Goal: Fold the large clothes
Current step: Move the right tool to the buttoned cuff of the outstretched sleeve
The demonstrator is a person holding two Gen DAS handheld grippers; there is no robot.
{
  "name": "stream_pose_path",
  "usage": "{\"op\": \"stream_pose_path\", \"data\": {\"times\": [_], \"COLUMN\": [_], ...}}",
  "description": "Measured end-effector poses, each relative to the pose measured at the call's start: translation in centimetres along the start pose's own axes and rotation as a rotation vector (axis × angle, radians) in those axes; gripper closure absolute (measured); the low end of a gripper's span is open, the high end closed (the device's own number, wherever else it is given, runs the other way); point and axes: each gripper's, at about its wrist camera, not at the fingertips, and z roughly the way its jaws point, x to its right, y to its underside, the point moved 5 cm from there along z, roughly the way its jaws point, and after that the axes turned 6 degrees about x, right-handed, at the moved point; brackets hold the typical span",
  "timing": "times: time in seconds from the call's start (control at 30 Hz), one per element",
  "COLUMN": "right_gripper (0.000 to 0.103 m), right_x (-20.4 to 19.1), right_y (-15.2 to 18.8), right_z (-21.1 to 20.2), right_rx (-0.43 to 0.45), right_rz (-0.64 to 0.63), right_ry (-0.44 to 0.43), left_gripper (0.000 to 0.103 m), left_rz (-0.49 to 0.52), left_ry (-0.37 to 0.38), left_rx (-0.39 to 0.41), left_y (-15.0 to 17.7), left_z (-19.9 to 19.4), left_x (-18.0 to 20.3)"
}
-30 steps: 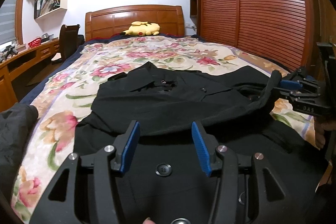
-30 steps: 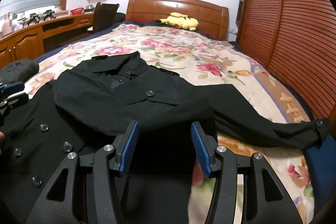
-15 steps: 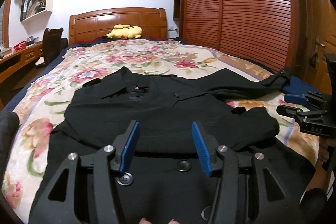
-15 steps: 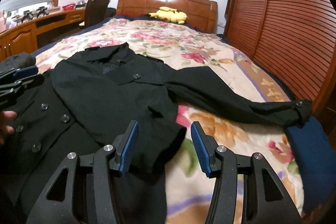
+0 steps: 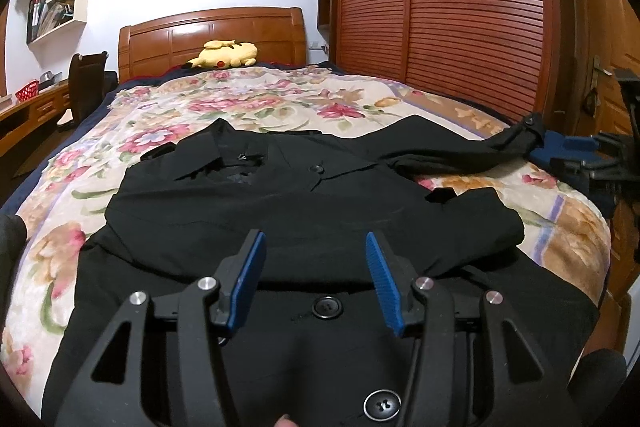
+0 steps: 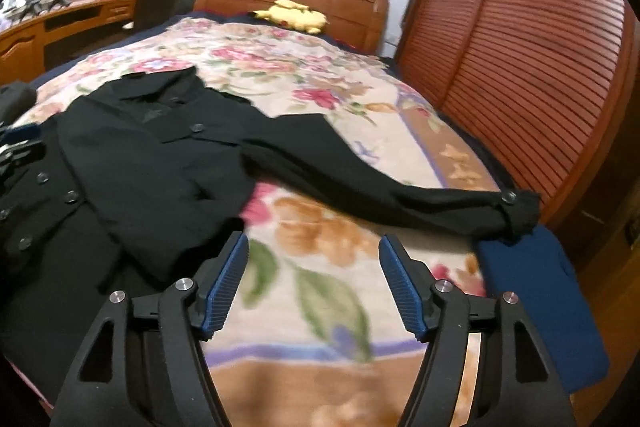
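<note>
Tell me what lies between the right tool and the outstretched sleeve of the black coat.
Nothing visible: only bare floral bedspread lies between the open right tool and the black coat's outstretched sleeve, cuff resting by a blue cloth.

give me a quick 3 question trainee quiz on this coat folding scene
1. True or false: the right gripper has coat fabric clamped between its pads.
2. Multiple choice: where does the cuff of the black coat's outstretched sleeve lie? A) on the yellow plush toy B) at the bed's edge beside the blue cloth C) under the collar
3. Fill in: one sleeve is already folded across the coat's ____.

Key: 1 false, its jaws have just been opening and only the floral bedspread shows between them. 2 B. 3 chest.
</note>
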Motion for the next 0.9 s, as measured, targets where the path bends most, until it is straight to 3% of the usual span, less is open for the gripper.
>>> {"op": "stream_pose_path", "data": {"times": [0.5, 0.9], "right_gripper": [0.034, 0.034], "right_x": [17.0, 25.0], "right_y": [-2.1, -0.4], "right_z": [5.4, 11.0], "right_rx": [-0.089, -0.196], "right_rz": [0.161, 0.304], "right_ry": [0.209, 0.324], "left_gripper": [0.052, 0.052], "left_rz": [0.002, 0.01], "left_ry": [-0.003, -0.007], "left_rx": [-0.018, -0.029], "left_y": [0.4, 0.8], "left_z": [0.8, 1.2], "left_x": [0.2, 0.2]}}
